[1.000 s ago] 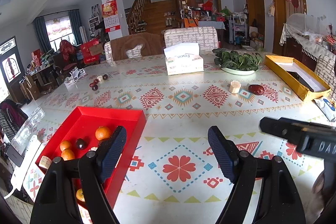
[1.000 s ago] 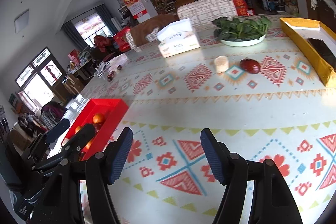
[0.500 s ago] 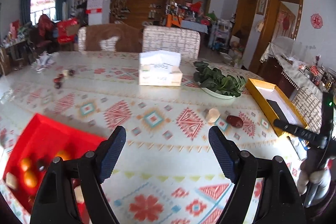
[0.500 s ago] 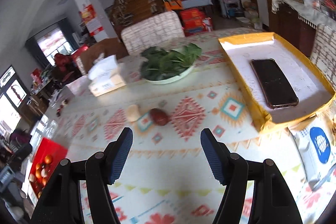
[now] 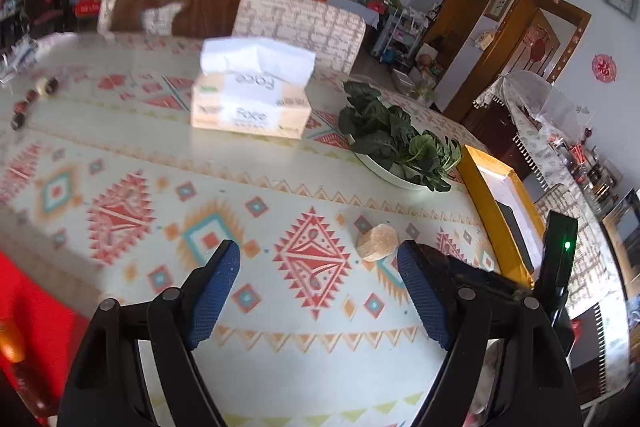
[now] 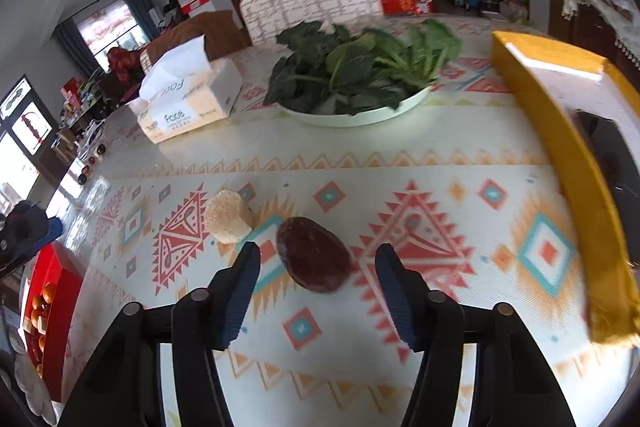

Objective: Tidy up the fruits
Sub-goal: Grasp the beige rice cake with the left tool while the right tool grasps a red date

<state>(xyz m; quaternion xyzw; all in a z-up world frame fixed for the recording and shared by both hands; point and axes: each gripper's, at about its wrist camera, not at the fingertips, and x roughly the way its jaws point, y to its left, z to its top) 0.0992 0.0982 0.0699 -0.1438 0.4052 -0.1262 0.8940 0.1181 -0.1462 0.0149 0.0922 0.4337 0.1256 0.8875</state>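
Now the right claw [image 6: 318, 277] is seen just over the dark red fruit [image 6: 313, 254], which lies on the patterned bench [image 6: 440, 155] beside a pale round piece [image 6: 228, 216]. Its jaws are closing, with the fruit between them but not yet pressed. The fruit is judged to be light, smooth and somewhat soft, so it should be taken gently across its wider middle, not at the narrow ends, where it could slip out. The left claw [image 5: 320, 291] is held spread and empty, with the pale piece [image 5: 377, 242] just ahead near its right finger. The red tray [image 6: 60, 291], holding oranges, is well apart at the left edge of the bench. Compared with half a second ago, the fruit is much nearer to the right claw, and the tray is almost gone from the left view.
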